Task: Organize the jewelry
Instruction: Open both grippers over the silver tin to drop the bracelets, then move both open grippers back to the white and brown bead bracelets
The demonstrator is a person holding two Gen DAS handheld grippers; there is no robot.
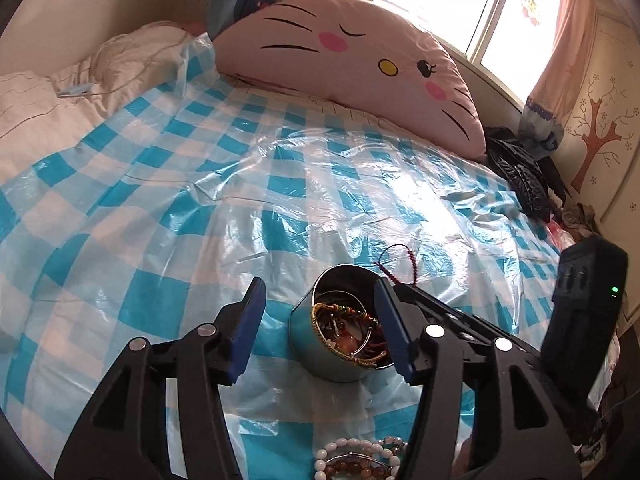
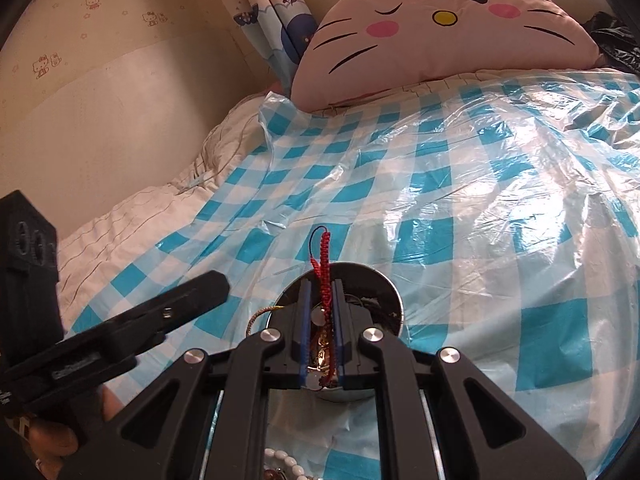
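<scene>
Over checkered bedsheet (image 1: 168,216), right fingers (image 2: 340,312) pinch red cord (image 2: 326,268); left fingers (image 1: 250,320) spread wide.

- Left wrist view looks forward and down, close over the bed (image 1: 168,184).
- Right wrist view faces likewise, from the right.
- Both share the metal tin (image 1: 340,360) and cat pillow (image 1: 360,60).

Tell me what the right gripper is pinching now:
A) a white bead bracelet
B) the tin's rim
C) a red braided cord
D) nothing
C: the right gripper is shut on the red braided cord, held above the open metal tin of jewelry.
</scene>
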